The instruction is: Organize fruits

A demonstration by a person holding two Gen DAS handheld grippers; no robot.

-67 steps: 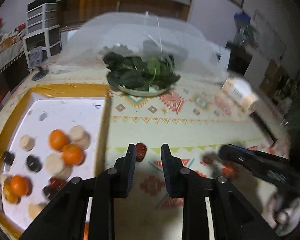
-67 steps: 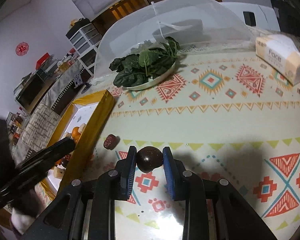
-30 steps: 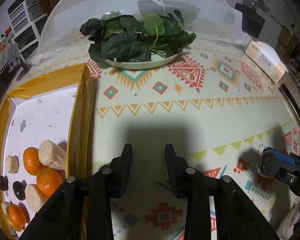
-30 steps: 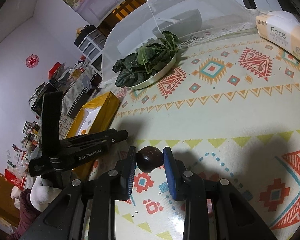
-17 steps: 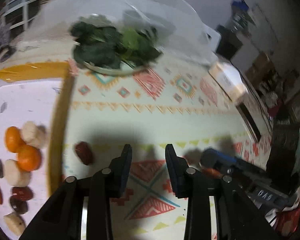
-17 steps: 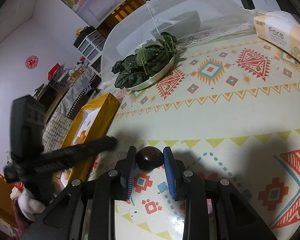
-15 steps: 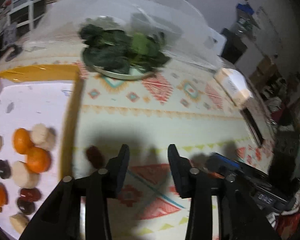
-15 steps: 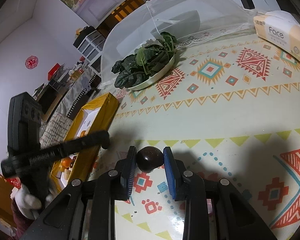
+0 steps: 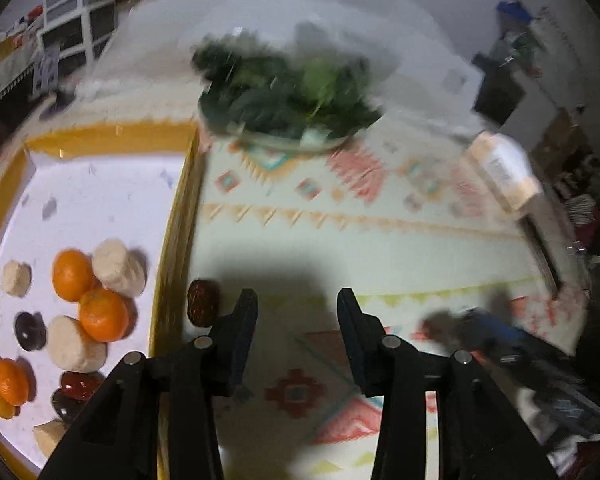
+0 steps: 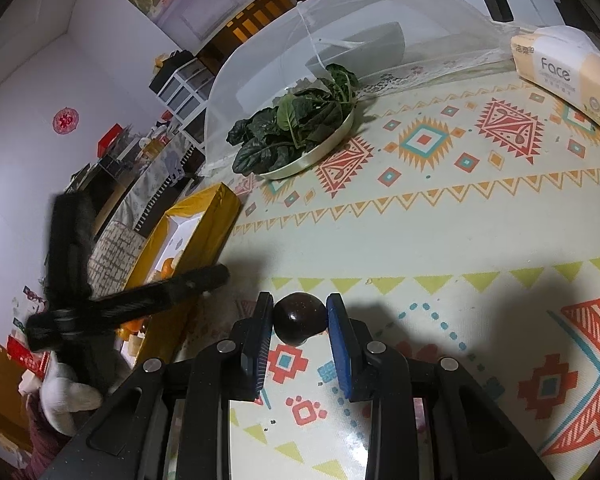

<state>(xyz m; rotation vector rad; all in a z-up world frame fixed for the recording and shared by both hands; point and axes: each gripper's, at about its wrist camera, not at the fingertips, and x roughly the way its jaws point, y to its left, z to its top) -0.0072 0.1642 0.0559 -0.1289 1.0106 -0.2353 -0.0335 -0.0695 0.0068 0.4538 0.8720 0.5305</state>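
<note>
since half a second ago the left gripper [image 9: 296, 308] has swung back toward the yellow-walled tray [image 9: 172, 240], its view smeared with motion, and its jaws stand a little wider, holding nothing. the red date [image 9: 203, 302] that lay ahead of it now sits just off its left finger, beside the tray's outer wall on the patterned tablecloth [image 10: 480, 240]. the right gripper [image 10: 300, 318] has not shifted: its blue-padded jaws stay closed narrow on a dark plum [image 10: 300, 317], low over the cloth.

inside the tray, on its white floor, lie three oranges [image 9: 102, 314], pale round cake-like pieces [image 9: 118, 267], dark plums [image 9: 30, 330] and another red date [image 9: 80, 385], bunched near the front. the held plum is round, glossy, deep brown-purple with fine speckles. farther back stand a mesh food cover [image 10: 340, 40], a plate of dark leafy greens [image 10: 300, 128] and a tissue pack [image 10: 564, 72].
</note>
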